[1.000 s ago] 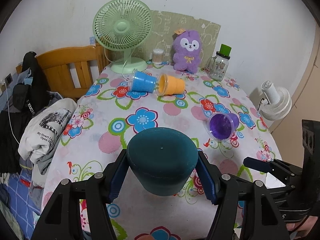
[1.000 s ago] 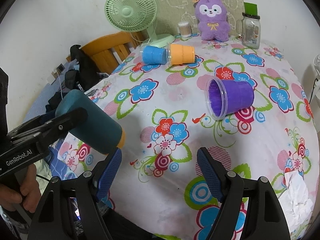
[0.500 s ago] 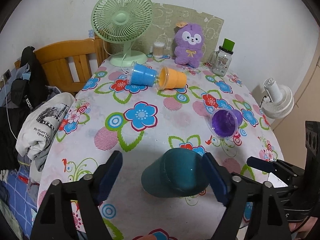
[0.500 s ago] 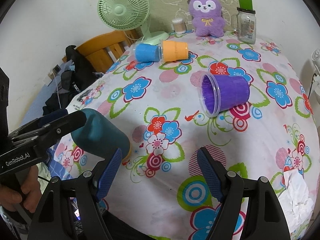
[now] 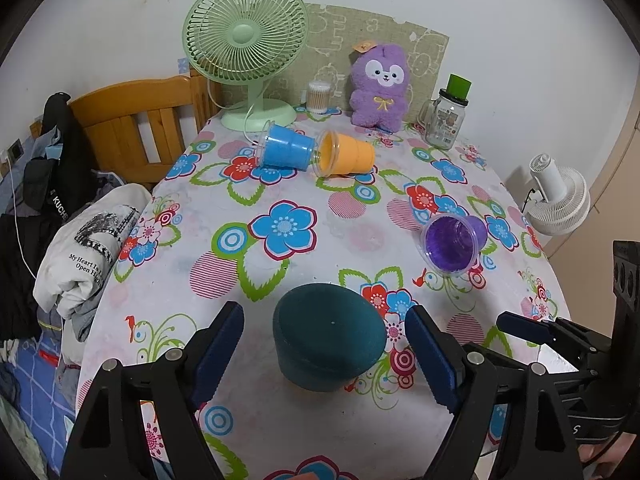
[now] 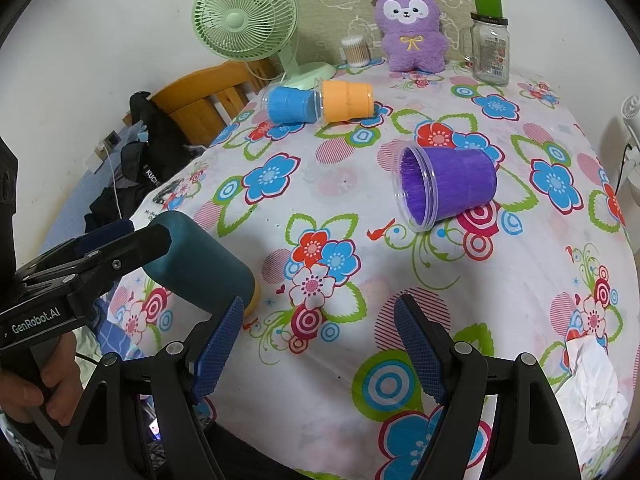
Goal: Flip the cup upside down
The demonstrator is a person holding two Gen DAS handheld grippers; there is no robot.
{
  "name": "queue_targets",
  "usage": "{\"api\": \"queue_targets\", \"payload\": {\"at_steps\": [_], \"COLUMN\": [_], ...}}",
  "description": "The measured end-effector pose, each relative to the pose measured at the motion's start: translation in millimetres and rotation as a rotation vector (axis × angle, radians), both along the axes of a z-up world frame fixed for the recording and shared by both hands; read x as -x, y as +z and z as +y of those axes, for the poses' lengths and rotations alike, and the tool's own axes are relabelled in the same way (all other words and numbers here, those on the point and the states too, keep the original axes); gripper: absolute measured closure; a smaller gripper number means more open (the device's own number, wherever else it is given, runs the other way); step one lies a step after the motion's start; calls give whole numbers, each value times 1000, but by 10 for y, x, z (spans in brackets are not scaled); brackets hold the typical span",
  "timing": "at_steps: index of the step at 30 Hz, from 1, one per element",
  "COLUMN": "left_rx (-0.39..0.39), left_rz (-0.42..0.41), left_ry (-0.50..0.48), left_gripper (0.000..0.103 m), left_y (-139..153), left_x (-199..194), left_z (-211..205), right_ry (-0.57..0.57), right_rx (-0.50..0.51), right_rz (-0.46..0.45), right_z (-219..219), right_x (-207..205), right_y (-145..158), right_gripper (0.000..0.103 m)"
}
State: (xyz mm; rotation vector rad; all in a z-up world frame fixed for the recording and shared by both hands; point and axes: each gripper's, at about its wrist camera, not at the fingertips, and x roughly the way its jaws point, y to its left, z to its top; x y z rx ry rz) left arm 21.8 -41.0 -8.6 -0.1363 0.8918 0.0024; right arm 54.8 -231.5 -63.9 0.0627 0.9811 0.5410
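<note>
Near the green fan (image 5: 245, 46), on table (image 5: 280, 420): teal cup (image 5: 329, 342) sitting base-up between spread left claw (image 5: 326, 354); right claw (image 6: 318, 344) gaping, empty. Flip seemingly done; withdrawing remaining.

White plastered wall (image 5: 500, 12) behind, lightly marked. Wooden chair (image 5: 132, 128) at the bench's far left corner, dark clothing (image 5: 52, 184) draped beside it. Bench covered by floral cloth (image 5: 288, 220). White floor fan (image 5: 560, 200) stands low at right. Blue checked bedding (image 5: 36, 392) lower left. Lighting even.
</note>
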Motion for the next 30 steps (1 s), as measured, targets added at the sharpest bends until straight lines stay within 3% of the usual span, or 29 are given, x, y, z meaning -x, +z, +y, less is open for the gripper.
{"api": "queue_targets", "payload": {"at_steps": [30], "left_rx": [0], "left_rz": [-19], "left_ry": [-8], "left_gripper": [13], "left_y": [81], "left_x": [77], "left_z": [2], "right_ry": [6], "right_rx": [6], "right_rz": [-1], "right_z": [54], "right_x": [48], "right_y": [15], "right_gripper": [23]}}
